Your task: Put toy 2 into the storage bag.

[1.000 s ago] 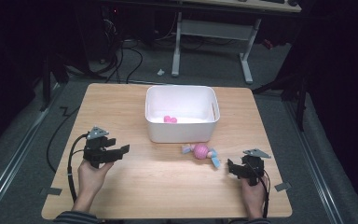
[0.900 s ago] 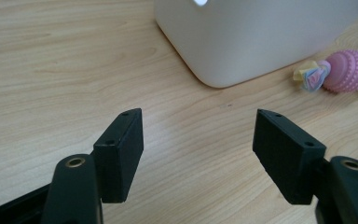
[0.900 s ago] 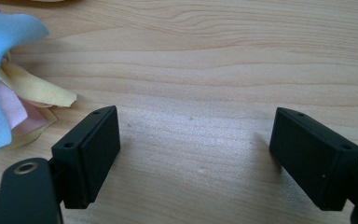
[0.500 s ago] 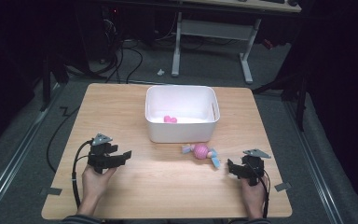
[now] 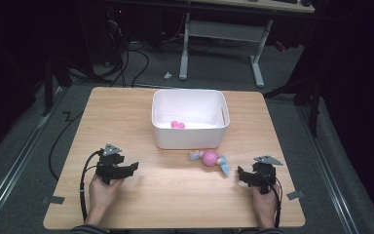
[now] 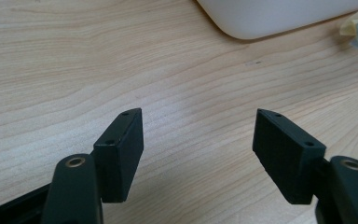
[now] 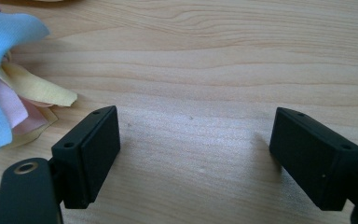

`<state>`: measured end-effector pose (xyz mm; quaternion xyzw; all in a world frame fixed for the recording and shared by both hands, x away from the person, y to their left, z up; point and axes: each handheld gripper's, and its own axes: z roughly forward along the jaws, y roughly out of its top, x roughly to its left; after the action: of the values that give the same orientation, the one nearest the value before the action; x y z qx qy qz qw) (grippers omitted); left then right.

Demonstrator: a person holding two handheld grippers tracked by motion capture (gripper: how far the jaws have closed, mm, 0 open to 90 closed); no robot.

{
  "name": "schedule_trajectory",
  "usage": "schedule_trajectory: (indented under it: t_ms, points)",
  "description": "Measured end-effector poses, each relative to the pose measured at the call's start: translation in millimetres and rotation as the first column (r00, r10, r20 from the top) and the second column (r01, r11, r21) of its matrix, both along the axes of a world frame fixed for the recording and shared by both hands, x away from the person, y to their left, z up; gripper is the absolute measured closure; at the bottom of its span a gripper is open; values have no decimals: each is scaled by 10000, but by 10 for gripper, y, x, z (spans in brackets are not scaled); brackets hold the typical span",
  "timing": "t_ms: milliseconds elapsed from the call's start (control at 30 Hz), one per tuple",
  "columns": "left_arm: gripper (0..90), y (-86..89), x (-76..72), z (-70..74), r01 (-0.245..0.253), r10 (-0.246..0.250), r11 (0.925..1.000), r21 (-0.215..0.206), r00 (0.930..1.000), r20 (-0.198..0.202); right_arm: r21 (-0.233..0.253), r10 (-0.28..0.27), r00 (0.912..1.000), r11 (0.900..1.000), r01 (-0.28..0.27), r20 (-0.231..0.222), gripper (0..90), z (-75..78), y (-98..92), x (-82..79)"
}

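Pink toy (image 5: 209, 157) with blue and yellow cloth tails lying on the desk (image 5: 175, 195), just near of the white bin (image 5: 190, 141), left of the right gripper (image 5: 246, 175). Fingers of right gripper and left gripper (image 5: 126, 168) both spread wide, holding nothing, resting low over bare desk

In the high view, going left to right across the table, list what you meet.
left gripper → white bin → pink toy with its cloth tails → right gripper
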<state>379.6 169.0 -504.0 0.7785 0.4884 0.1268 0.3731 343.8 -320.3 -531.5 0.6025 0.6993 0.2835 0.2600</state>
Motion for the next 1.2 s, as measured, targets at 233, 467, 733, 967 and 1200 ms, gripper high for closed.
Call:
schedule_trajectory:
  t_ms: [233, 467, 733, 967, 1200]
  points:
    - [344, -62, 22, -99, 0, 2, 9998, 207, 10000, -93, -2, 12, 10000, 10000, -12, 5, 162, 0, 0, 0]
    - [347, -135, 37, -189, -2, 3, 9971, 766, 10000, -10, -5, 16, 10000, 10000, -16, 8, 161, 0, -1, 0]
    - [352, -130, 73, -230, -307, 289, 9960, 838, 9993, 225, -21, 21, 10000, 10000, -21, -8, 161, 1, -1, -1]
    - [350, -142, 77, -260, -456, 401, 9941, 983, 9976, 572, 17, 41, 10000, 10000, -41, -3, 162, 0, 1, -1]
    - [349, -152, 87, -289, -552, 443, 9912, 1205, 9948, 916, 32, 51, 10000, 10000, -51, -6, 162, 0, 0, 3]
